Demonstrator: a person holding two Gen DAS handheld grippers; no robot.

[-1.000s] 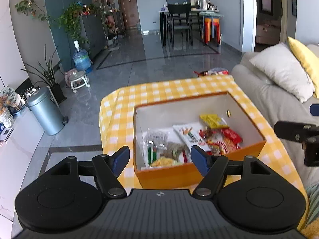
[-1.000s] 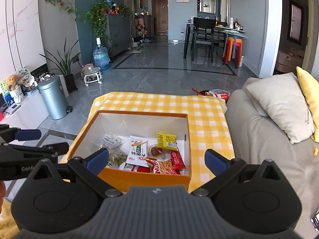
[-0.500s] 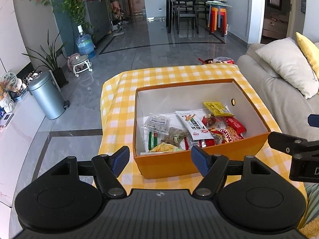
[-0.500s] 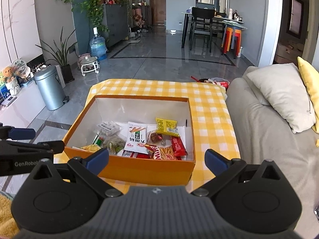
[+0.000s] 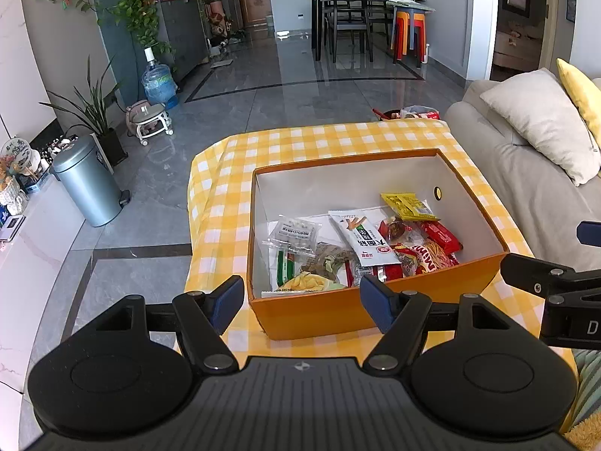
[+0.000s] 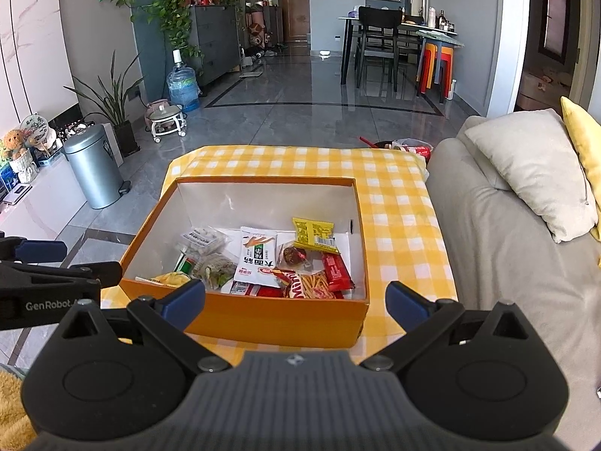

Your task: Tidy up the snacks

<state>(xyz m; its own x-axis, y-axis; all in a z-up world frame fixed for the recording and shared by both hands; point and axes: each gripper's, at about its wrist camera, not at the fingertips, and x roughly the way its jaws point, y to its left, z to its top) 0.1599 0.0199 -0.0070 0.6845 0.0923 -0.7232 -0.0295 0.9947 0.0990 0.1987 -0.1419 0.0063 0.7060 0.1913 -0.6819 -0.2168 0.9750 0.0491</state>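
Note:
An orange box [image 5: 338,312] [image 6: 281,319] with white inner walls stands on a yellow checked tablecloth [image 5: 300,143] [image 6: 398,203]. Several snack packets lie inside: a white packet [image 5: 366,236] [image 6: 257,255], a yellow packet [image 5: 407,205] [image 6: 313,233], a red bar [image 5: 441,235] [image 6: 338,268], a clear packet [image 5: 295,231] [image 6: 201,238]. My left gripper [image 5: 302,302] is open, held in front of the box's near wall. My right gripper [image 6: 295,300] is open too, wider, also before the near wall. Neither holds anything.
A grey sofa [image 5: 526,188] [image 6: 507,263] with a pale cushion [image 6: 533,165] runs along the right. A metal bin [image 5: 88,180] [image 6: 95,165] stands on the floor at left. A bowl with wrappers [image 6: 405,146] sits behind the table's far right corner.
Both grippers have risen and tilted down over the last second, so the box's inside shows more fully. Both stay open; the snacks have not moved.

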